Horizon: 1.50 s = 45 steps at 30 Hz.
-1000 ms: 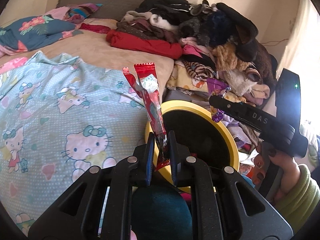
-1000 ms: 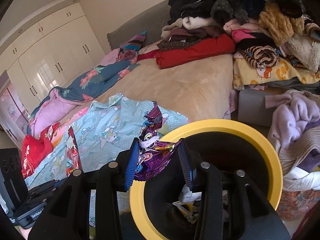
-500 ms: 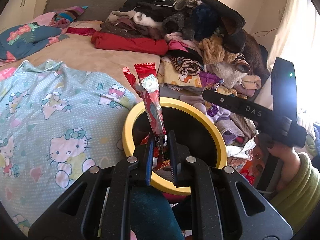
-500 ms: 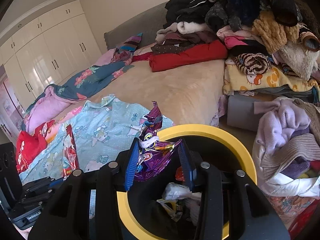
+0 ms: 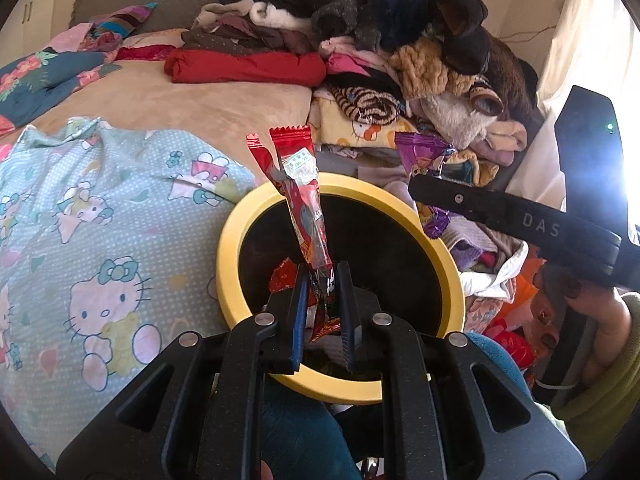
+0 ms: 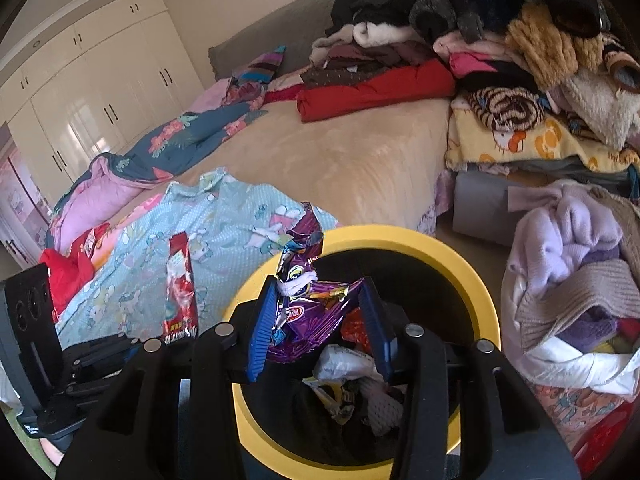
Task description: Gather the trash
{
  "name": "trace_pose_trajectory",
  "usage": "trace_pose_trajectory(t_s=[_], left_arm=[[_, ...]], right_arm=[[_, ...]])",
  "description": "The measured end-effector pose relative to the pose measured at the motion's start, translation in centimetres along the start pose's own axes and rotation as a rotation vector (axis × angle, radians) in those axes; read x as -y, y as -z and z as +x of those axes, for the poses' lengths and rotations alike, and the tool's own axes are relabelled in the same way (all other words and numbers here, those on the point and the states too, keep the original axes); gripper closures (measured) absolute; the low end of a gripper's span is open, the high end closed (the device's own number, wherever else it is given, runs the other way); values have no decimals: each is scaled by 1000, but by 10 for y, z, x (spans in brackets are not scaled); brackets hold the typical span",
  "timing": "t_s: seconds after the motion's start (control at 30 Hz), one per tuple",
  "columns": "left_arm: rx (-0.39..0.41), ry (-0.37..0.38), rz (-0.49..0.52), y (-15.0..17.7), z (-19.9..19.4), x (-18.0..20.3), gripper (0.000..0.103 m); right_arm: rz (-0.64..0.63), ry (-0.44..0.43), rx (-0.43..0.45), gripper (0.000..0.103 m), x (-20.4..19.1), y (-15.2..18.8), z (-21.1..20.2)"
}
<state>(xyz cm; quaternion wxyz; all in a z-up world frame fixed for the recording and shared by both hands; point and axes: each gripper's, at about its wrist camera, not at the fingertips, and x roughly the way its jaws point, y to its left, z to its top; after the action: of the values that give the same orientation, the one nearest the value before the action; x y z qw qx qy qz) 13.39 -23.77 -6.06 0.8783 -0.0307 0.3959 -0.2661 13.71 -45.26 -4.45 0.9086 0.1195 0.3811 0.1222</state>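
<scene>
A round bin with a yellow rim [image 5: 228,264] stands beside the bed; it also shows in the right wrist view [image 6: 480,280] with wrappers and paper inside. My left gripper [image 5: 322,280] is shut on a long red snack wrapper [image 5: 300,184] that stands upright over the bin's opening. My right gripper [image 6: 320,312] is shut on a crumpled purple wrapper [image 6: 308,304] above the bin's near-left rim. The right gripper and its purple wrapper [image 5: 424,152] show at the right of the left wrist view. The red wrapper [image 6: 180,292] shows at the left of the right wrist view.
The bed has a blue Hello Kitty sheet [image 5: 100,208] and a beige cover [image 6: 340,160]. A tall heap of clothes [image 5: 380,40] lies behind the bin. A bag of clothes [image 6: 580,292] stands right of the bin. White wardrobes [image 6: 100,92] line the far wall.
Both grippers have moved over the bin, which now sits more centrally under them. The red and purple wrappers stay held.
</scene>
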Motion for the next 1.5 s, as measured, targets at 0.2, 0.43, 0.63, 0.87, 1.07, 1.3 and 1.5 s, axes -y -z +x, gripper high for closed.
trace_pose_trajectory(t_s=[0.2, 0.43, 0.63, 0.87, 1.07, 1.3, 1.5], left_arm=[[-44, -11, -21, -2, 23, -2, 94], [-78, -26, -26, -5, 45, -3, 94], [-96, -41, -47, -6, 51, -11, 93], [-78, -66, -45, -8, 39, -12, 65], [-62, -92, -31, -10, 22, -12, 39], [-33, -128, -15, -7, 0, -16, 11], [-11, -160, -8, -2, -20, -22, 11]], right_arm=[[-3, 6, -42, 62, 9, 12, 7], [-11, 10, -59, 59, 14, 21, 13], [17, 15, -62, 50, 20, 27, 13], [25, 40, -48, 30, 18, 28, 7], [34, 69, -4, 15, 13, 27, -10], [18, 95, 37, 7, -2, 41, -30], [9, 100, 84, 6, -22, 44, -41]])
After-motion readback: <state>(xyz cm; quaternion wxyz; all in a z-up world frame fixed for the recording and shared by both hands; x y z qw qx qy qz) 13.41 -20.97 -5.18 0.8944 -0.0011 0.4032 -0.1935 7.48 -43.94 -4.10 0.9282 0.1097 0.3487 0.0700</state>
